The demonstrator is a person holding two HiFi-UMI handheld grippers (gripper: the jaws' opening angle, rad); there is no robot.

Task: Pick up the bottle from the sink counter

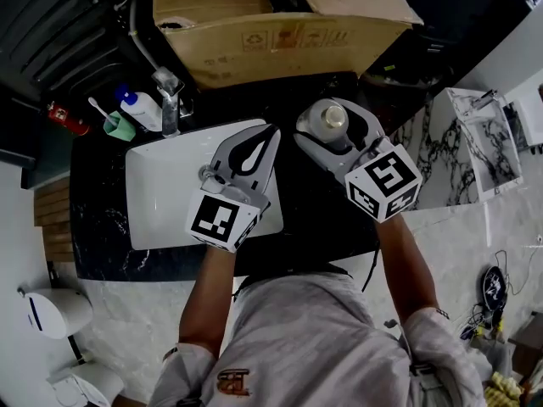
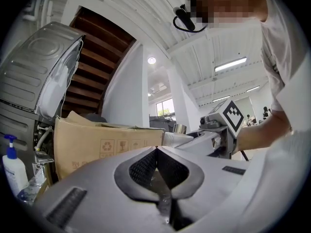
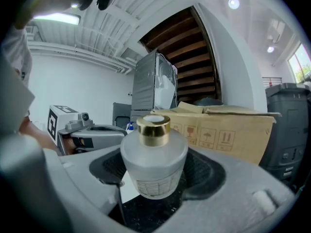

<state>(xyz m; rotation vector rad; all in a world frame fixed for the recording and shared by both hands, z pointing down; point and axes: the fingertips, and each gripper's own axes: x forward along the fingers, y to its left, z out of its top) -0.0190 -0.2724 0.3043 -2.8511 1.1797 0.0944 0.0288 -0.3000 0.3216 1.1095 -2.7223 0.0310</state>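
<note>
Now pinching bottle (image 3: 153, 161) in right gripper (image 1: 333, 115); carry upright, squeeze steady, clear of cardboard box (image 1: 280, 36) at 12 o'clock, with left gripper (image 1: 271, 134) at 9 o'clock pressed together, empty.

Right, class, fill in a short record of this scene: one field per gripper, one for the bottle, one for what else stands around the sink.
Left gripper: shut, empty, above the white rectangular sink
Right gripper: closed on the frosted round bottle with a gold cap
Bottle: upright, over the black marbled counter
Behind: brown cardboard box
Beside the chrome tap: white pump bottle with a blue top, green cup
</note>
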